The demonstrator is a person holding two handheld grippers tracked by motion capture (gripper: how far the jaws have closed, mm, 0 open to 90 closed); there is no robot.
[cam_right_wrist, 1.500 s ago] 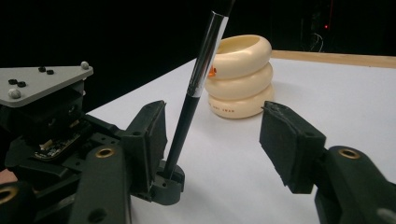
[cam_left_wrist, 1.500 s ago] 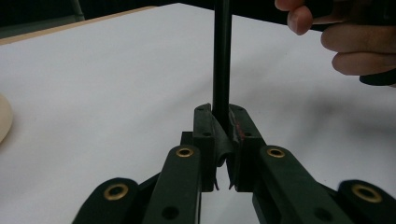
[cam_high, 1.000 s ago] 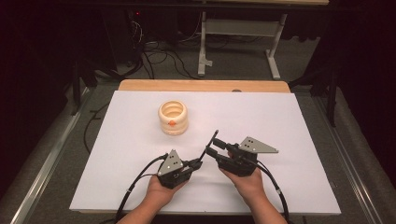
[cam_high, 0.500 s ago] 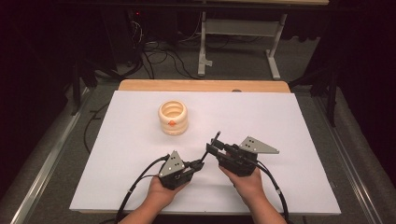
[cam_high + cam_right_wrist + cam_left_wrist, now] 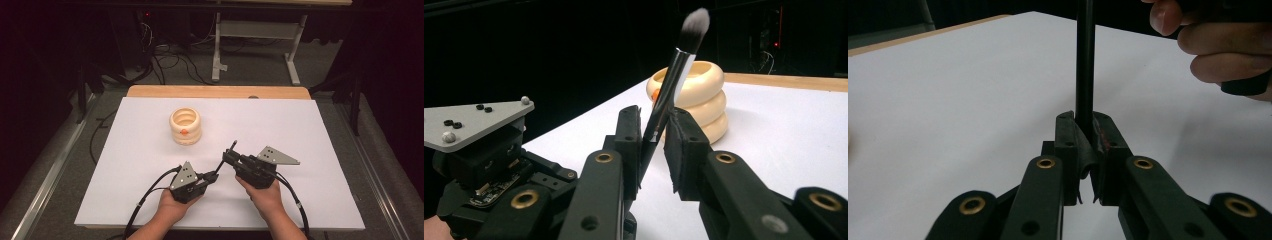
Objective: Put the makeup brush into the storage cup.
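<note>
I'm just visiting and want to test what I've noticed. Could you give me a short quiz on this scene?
1. True or false: the cream ringed holder lies tipped on its side.
2. What does the left gripper clamp? A) a cable B) the makeup brush C) nothing
3. Which end of the brush is uppermost in the right gripper view?

Key: 1. False; it stands upright on the white table. 2. B. 3. The bristles; the right gripper has just been closing its jaws on the stem.
</note>
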